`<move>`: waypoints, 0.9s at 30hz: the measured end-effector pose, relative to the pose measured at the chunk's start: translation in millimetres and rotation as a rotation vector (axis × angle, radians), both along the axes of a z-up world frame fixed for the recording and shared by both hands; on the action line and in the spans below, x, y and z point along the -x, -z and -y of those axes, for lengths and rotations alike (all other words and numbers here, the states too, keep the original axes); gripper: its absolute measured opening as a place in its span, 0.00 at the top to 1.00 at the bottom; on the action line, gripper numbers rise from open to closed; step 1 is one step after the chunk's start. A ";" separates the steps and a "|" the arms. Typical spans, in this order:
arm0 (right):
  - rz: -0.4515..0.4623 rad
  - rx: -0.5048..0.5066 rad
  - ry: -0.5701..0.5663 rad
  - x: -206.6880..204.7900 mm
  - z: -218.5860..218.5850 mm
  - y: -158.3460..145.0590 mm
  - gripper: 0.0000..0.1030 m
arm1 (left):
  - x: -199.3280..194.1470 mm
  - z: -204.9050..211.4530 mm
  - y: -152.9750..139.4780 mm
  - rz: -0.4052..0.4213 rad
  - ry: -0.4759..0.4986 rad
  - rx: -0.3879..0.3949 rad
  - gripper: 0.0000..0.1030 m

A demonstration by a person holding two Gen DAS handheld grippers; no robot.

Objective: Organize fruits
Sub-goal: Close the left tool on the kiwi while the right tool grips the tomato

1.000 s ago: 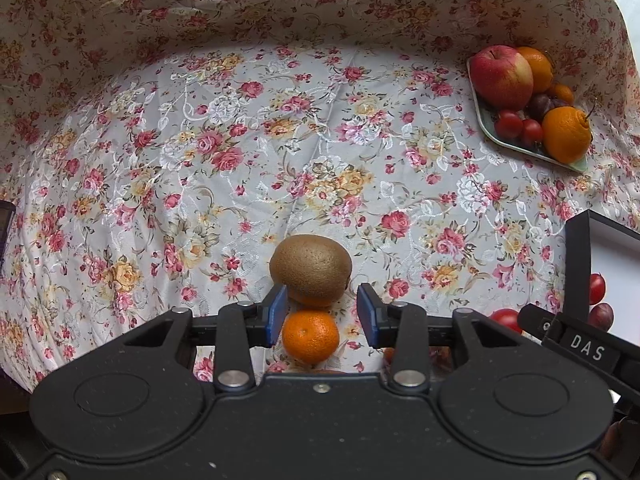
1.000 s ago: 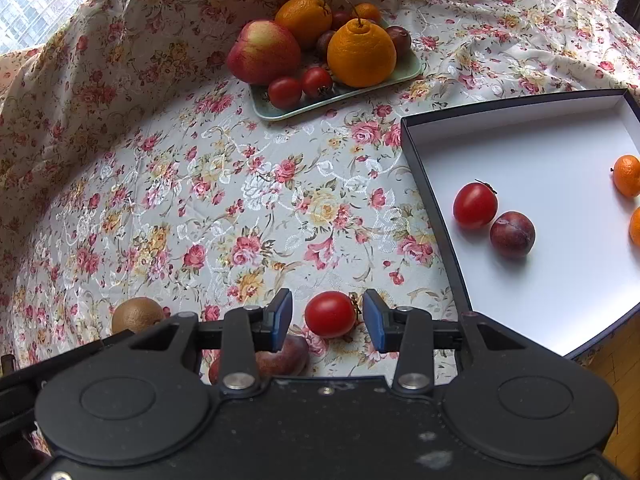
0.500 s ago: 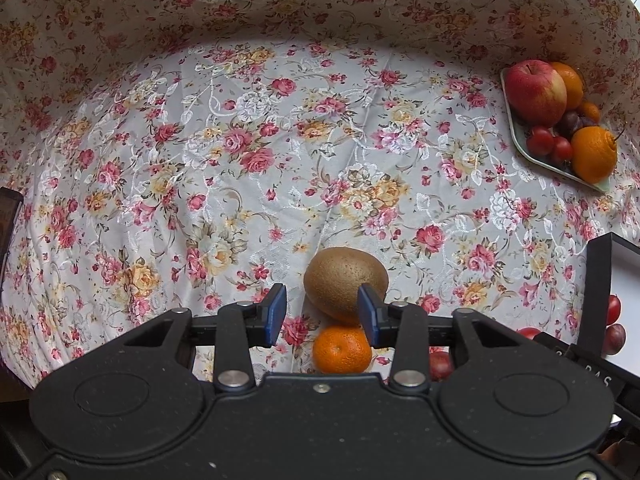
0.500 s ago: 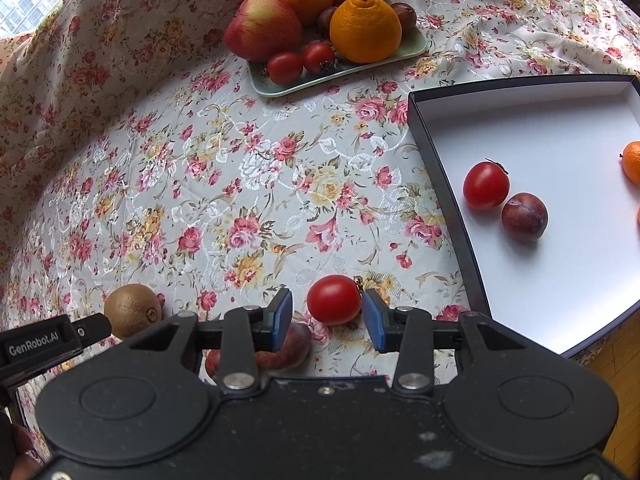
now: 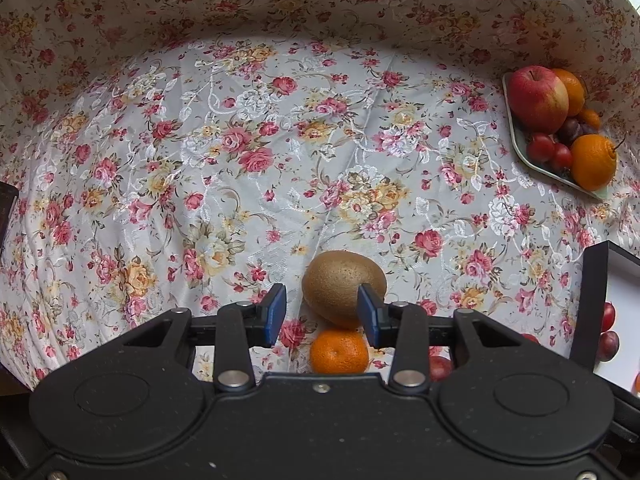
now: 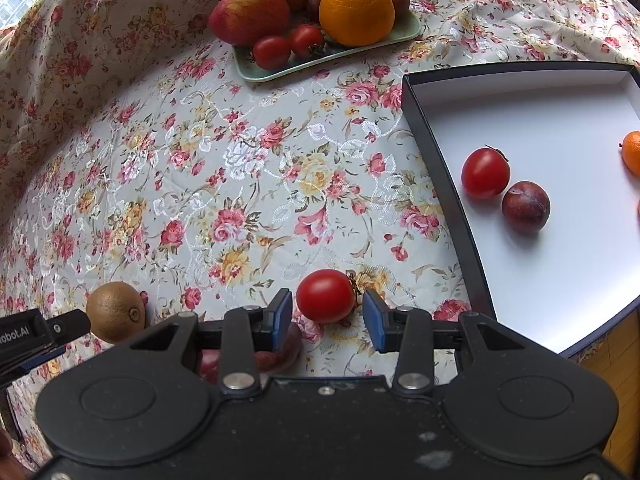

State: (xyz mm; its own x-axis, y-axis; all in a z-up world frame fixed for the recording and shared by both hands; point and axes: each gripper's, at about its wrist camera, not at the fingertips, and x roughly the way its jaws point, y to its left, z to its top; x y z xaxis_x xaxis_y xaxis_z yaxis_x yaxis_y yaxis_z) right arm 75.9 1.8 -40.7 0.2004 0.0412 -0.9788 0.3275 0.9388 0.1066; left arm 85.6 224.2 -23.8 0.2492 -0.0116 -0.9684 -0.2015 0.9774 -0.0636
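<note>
Kiwi (image 5: 340, 286) shifted right; only R view shows tomato (image 6: 326, 295).

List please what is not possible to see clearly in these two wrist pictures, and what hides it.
- Left wrist view: the box and its fruit are cut by the right edge.
- Left wrist view: the mandarin is half behind the gripper body.
- Right wrist view: a reddish fruit is hidden under the fingers.
- Right wrist view: an orange fruit is cut by the edge.

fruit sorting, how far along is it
Done: a tomato, a plum and an orange fruit lie in the box. In hand: nothing; both grippers hang open. Left: loose tomato, kiwi, mandarin, plus the full tray.
</note>
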 end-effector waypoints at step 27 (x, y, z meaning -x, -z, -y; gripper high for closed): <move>-0.050 0.024 -0.002 -9.9 -10.6 20.8 0.59 | -4.3 -3.2 6.9 -0.006 0.002 0.031 0.52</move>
State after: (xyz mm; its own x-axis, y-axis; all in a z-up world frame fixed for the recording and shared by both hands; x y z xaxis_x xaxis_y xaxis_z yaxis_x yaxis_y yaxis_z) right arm 85.8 12.4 -61.5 0.1511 0.0177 -0.9884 0.3296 0.9417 0.0673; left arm 89.9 227.3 -30.7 0.2435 -0.0423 -0.9690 -0.2000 0.9754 -0.0928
